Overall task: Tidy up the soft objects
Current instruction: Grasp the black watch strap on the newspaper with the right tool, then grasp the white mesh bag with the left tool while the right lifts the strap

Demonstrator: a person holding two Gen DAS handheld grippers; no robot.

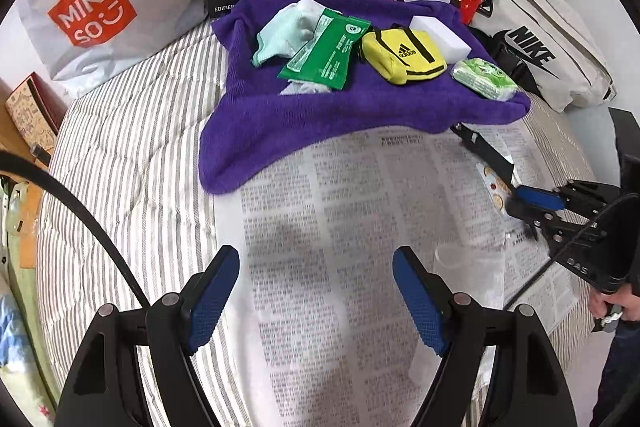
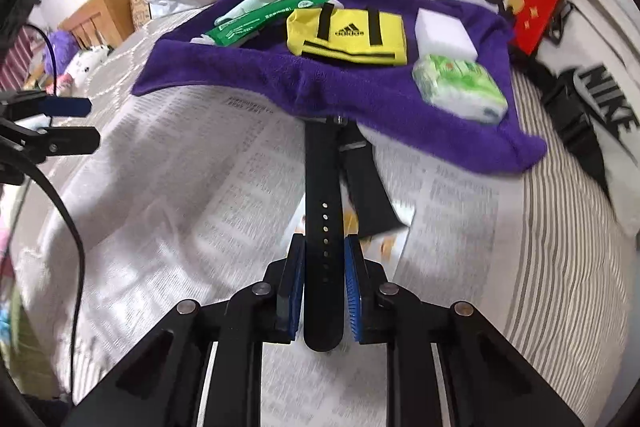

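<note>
The right gripper [image 2: 325, 291] fingers clamp the black strap [image 2: 324, 187]; its long axis runs straight ahead toward the purple towel [image 2: 360, 95]. The left gripper [image 1: 316, 303] stands spread, empty, farther off.

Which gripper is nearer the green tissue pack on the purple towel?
Right. The right gripper, shut on the black strap, sits just in front of the green tissue pack. The left gripper, jaws open, is farther back over the newspaper.

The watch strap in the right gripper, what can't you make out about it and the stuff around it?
- Black strap: right wrist view, its far end runs under the purple towel, so any watch body is hidden.
- Newspaper: print is motion-blurred in both views, unreadable.
- Right gripper: left wrist view, cut off by the edge.
</note>
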